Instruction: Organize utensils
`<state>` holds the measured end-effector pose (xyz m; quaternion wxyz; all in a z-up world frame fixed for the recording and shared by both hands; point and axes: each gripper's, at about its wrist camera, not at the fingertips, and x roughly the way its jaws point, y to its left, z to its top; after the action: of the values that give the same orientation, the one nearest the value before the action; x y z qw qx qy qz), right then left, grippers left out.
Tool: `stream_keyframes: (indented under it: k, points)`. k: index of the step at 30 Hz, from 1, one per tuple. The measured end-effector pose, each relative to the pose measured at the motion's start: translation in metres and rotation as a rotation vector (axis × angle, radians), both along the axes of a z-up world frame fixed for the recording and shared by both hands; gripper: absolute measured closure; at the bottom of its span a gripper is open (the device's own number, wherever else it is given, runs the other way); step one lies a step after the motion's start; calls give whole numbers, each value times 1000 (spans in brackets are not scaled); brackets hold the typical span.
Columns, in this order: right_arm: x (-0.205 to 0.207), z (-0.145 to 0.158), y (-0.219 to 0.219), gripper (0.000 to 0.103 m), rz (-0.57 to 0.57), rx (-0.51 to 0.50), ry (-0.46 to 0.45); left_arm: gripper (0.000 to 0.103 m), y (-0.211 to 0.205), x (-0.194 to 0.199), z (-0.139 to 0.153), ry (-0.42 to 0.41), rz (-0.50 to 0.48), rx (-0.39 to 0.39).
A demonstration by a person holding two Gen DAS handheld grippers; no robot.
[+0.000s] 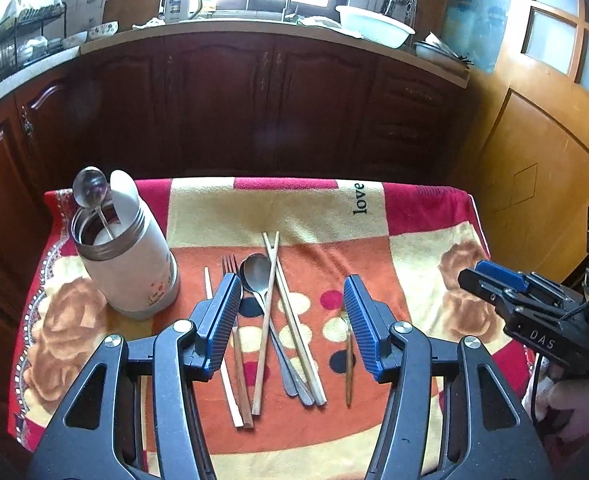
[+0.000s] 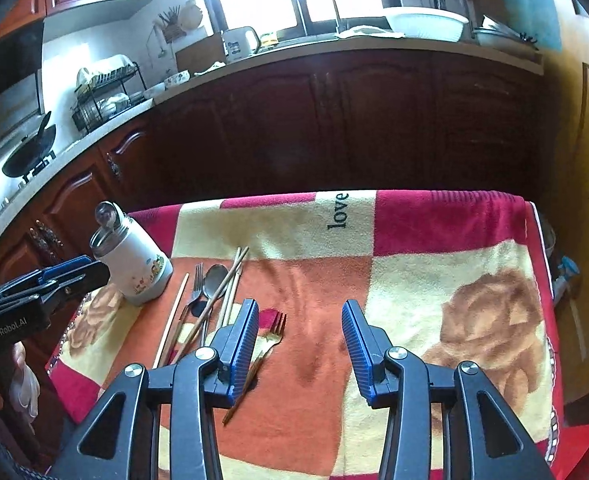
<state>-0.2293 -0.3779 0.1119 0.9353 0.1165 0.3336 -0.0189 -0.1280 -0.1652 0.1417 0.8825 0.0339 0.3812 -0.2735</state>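
Left gripper (image 1: 292, 312): jaws spread wide, nothing between the pads, held above the loose cutlery. Right gripper (image 2: 300, 344): jaws likewise spread and empty, held over bare blanket to the right of the pile; in the left wrist view it shows at the right edge with its jaws apart.

Surface: a patterned blanket (image 1: 318, 208) in red, cream and orange, printed with the word "love", covers the table. Dark wooden cabinets (image 1: 222, 100) stand behind it.

Holder: a white canister (image 1: 128, 264) with a metal rim stands upright at the blanket's left side. Inside it, leaning against the rim, are a metal spoon (image 1: 90, 190) with its bowl up and a white spoon (image 1: 124, 196).

Loose items, lying flat just right of the canister:
- a metal spoon (image 1: 256, 274), bowl toward the cabinets;
- a metal fork (image 1: 229, 264), partly hidden by the left gripper's left finger;
- several chopsticks (image 1: 272, 280) crossing over the spoon's handle, with a single one (image 1: 207, 280) to the left, beside the fork;
- a small wooden-handled fork (image 2: 274, 332), apart from the pile on its right, next to the right gripper's left finger.
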Motion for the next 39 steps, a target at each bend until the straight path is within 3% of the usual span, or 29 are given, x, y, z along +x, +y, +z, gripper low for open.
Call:
stream_keyframes:
  k: [18,26,29,33,39]
  points:
    - [3,1,-1,61,-1,-33,-11,50,-2,2,-6,43,34,-37]
    - [-16,-14,-37,61,-61,-55,-18,50,-13,-7,-12,148,124,-78]
    - [-19,-18,-59,61,-84,11,-23,50,-18,-12,-6,142,172,-55]
    - [-19,-18,-77,61,-94,-3,-27,50,-26,-20,-1,155,219,-60]
    - [-21,-11,-95,61,-65,43,-39,50,-47,-42,22,122,199,-88]
